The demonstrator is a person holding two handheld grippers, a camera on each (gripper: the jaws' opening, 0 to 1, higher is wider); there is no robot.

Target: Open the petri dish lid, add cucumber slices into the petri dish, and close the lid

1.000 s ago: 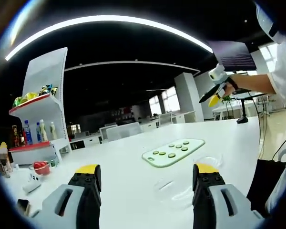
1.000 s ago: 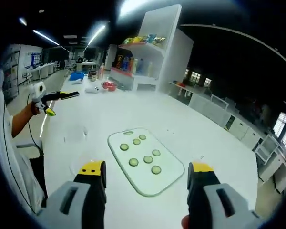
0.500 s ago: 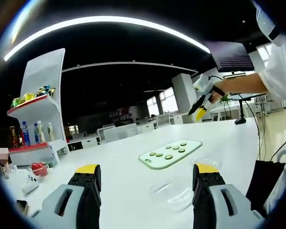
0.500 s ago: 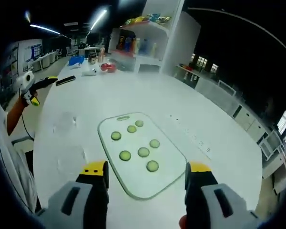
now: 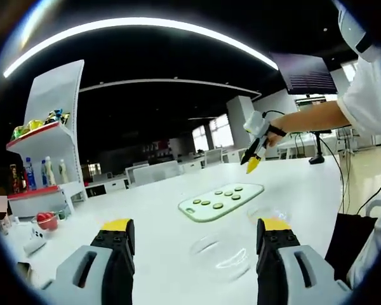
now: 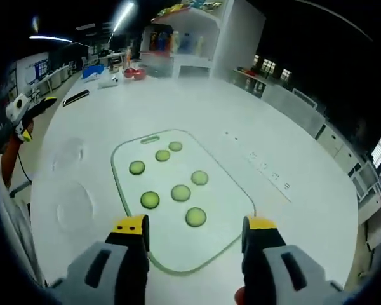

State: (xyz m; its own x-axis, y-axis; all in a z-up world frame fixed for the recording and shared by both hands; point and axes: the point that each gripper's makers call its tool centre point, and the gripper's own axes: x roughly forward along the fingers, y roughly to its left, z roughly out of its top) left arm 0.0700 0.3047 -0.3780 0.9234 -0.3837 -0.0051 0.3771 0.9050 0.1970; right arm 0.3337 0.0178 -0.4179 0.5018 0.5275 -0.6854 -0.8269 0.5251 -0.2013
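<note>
white table (image 6: 292,127): pale green cutting board (image 6: 178,197) bearing seven cucumber slices (image 6: 181,192). clear petri dish (image 6: 75,204) and lid (image 6: 70,151) lie beside the board, apart. right gripper (image 6: 193,230) above board, jaws spread, empty. left gripper (image 5: 197,230) jaws spread, empty, over the clear dish parts.

Seven cucumber slices (image 6: 180,192) lie on the cutting board (image 6: 223,219) on the tabletop (image 6: 298,210); two petri dish parts (image 6: 75,206) sit left of it.

No text, label or number can be read anywhere.
</note>
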